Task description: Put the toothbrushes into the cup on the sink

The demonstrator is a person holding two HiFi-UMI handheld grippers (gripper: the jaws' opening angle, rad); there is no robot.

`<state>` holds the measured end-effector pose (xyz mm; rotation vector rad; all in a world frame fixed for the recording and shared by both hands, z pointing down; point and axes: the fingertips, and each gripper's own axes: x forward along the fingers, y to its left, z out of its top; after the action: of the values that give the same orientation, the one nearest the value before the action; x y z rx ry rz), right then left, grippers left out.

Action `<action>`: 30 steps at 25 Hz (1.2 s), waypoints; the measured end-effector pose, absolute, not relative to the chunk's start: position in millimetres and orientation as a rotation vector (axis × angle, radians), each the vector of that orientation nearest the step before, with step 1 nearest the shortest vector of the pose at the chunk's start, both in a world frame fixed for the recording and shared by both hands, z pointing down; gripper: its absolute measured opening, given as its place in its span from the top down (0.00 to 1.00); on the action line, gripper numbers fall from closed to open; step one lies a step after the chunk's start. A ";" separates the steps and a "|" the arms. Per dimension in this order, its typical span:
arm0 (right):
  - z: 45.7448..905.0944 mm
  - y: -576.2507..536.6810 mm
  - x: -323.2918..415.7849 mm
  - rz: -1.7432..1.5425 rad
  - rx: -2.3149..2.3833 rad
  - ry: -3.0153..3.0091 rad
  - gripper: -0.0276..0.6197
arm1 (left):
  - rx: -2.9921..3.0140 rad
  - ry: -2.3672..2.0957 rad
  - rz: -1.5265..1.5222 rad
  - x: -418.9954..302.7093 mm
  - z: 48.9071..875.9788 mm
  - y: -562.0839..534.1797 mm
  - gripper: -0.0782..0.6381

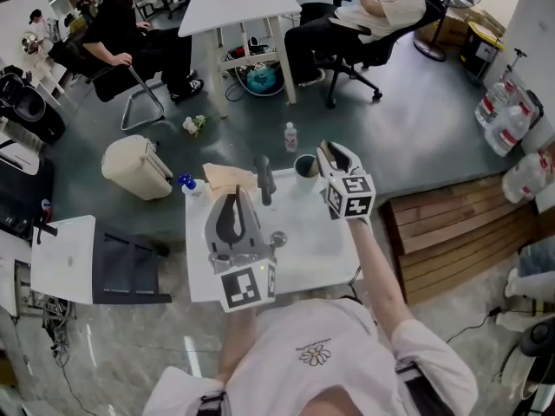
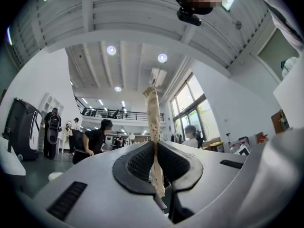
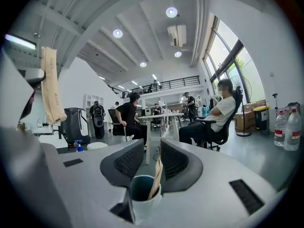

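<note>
**A:** At the white sink (image 1: 323,243), your left gripper (image 2: 155,148) is tilted up toward the ceiling. Its jaws are clamped on a wrapped toothbrush (image 2: 153,118), and the pale paper sleeve stands upright above the pads.

**B:** Your right gripper view catches the same brush (image 3: 50,87) high at the left edge. Your right gripper (image 3: 152,151) hangs just over the cup (image 3: 142,194) with its jaws apart, so the room shows through the gap.

**A:** The cup holds a second toothbrush (image 3: 156,177). It leans to the right, and its top reaches up between your pads, close to the right-hand one. I can't tell whether it touches that pad.

**B:** From your head view, the cup (image 1: 305,167) sits at the sink's far edge, just beside the dark faucet (image 1: 263,180). Your right gripper (image 1: 332,156) is next to the cup, and your left gripper (image 1: 236,198) is nearer you, over the basin.

**A:** Across the grey floor, two people (image 1: 121,24) sit on either side of a white table (image 1: 238,3).
</note>
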<state>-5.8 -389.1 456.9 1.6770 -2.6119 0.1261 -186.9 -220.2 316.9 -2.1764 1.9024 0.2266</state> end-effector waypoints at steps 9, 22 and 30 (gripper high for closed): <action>335.6 -334.1 -11.9 -0.407 1.773 -2.707 0.84 | -2.160 1.896 0.224 -187.3 315.0 -219.9 0.84; 306.5 -239.7 -30.7 -0.554 1.773 -2.800 0.93 | -2.132 1.913 0.253 -189.7 312.1 -217.1 0.84; 312.4 -234.9 -36.5 -0.520 1.752 -2.820 0.94 | -2.128 1.963 0.297 -194.5 313.8 -217.6 0.84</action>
<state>-36.5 -234.9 312.4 1.7523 -2.8198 -0.5205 -194.5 -217.6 313.8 -2.1279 1.9628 0.2970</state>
